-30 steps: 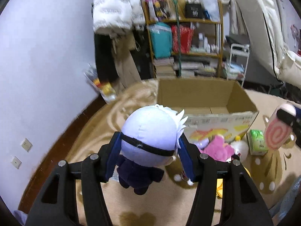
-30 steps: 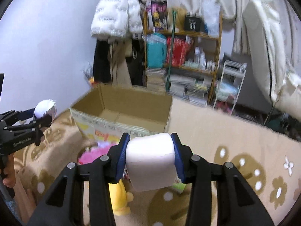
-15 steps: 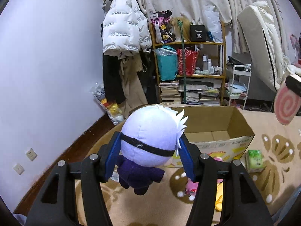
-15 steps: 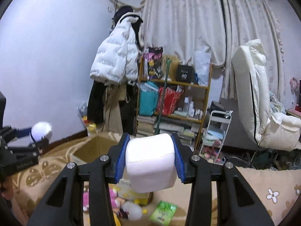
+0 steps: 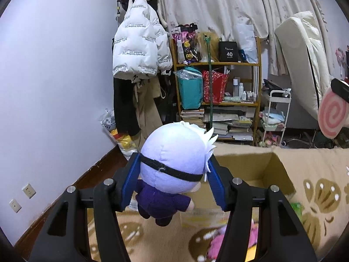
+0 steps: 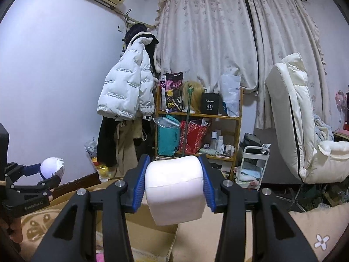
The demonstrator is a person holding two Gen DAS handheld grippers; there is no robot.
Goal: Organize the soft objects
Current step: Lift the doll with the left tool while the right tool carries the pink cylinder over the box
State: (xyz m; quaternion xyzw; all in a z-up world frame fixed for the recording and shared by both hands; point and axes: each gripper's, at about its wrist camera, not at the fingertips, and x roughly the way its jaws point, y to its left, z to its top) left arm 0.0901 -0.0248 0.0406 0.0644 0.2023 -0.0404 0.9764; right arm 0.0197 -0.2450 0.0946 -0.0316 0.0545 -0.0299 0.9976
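Plush doll (image 5: 174,157) and white cushion (image 6: 175,193) are being gripped (1 per jaws), now raised above the cardboard box (image 5: 250,166), awaiting release.

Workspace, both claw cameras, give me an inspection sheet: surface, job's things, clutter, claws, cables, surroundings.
Surface: tan patterned rug.
Job's things: white-haired plush doll; white roll cushion with pink swirl end; open cardboard box; pink plush on the rug in front of the box.
Clutter: green packet beside the box.
Claws: left claw shut on the doll's head; right claw shut on the cushion.
Cables: nothing seen.
Surroundings: shelf of bags and books, white jacket, curtains, white chair.
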